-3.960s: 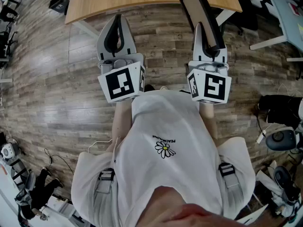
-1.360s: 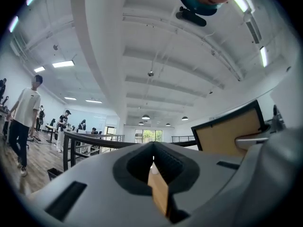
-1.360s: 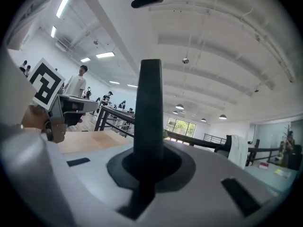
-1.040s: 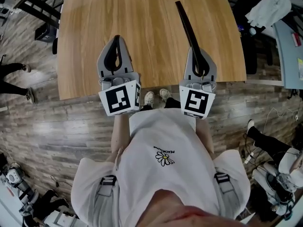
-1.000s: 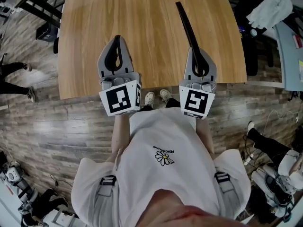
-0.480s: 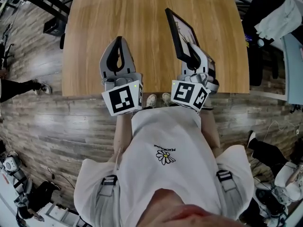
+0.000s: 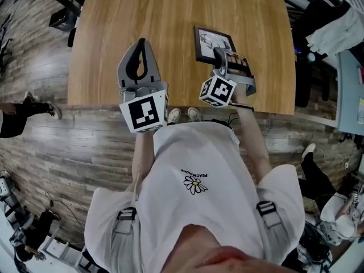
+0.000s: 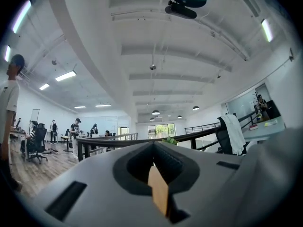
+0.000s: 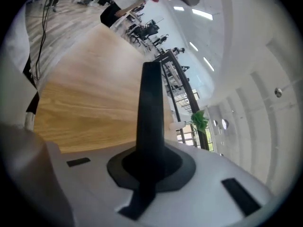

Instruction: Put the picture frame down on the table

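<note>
Light wood worktop [image 7: 114, 38] on a grey plank floor [image 7: 68, 135], open office w/ desks beyond. Vs half a sec ago, we see the picture frame [image 7: 211, 43] gone from slanted to face-up, about flat at the worktop's right. The right gripper [image 7: 223, 57] has rolled sideways, fingers clamped on the frame's near edge. Left gripper [image 7: 140, 44] hovers w/ fingers closed on nothing. Shirt print [image 7: 196, 175] too small to read.

table [image 7: 114, 27] light wood, smooth matt grain; picture frame [image 7: 215, 43] black matt edge; floor [image 7: 68, 141] grey wood planks, streaky

Open-plan office: desks [image 7: 114, 38], chairs [image 8: 36, 144], strip lights [image 8: 65, 75]
</note>
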`<state>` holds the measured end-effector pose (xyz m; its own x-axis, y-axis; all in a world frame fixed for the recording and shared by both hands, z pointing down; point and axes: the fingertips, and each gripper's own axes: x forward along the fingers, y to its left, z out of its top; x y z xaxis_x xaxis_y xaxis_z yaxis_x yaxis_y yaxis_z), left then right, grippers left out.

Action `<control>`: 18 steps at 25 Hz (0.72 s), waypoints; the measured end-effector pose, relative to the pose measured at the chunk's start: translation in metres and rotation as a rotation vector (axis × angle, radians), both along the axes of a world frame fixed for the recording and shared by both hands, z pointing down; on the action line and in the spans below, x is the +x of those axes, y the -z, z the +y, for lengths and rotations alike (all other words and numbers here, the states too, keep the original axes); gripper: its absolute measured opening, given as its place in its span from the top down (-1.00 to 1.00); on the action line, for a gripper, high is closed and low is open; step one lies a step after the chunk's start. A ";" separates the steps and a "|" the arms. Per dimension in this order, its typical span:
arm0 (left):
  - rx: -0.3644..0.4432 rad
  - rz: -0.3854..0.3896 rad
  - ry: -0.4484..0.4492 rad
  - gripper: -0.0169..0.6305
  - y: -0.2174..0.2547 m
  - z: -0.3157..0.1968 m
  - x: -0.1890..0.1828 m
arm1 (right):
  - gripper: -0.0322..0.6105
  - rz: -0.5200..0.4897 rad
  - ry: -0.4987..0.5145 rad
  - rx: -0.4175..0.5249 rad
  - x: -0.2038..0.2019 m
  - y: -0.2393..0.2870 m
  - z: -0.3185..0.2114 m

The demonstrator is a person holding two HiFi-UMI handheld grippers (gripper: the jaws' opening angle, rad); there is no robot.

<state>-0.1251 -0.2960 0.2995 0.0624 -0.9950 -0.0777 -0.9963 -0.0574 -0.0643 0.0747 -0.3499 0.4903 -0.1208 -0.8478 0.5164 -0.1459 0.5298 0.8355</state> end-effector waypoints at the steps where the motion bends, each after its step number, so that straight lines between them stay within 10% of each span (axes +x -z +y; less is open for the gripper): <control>1: -0.004 0.000 0.004 0.90 0.000 0.000 -0.002 | 0.84 0.029 0.010 -0.020 -0.001 -0.012 0.000; 18: 0.000 -0.037 0.058 0.90 -0.001 0.008 -0.020 | 0.81 0.165 0.060 -0.145 -0.009 -0.088 0.012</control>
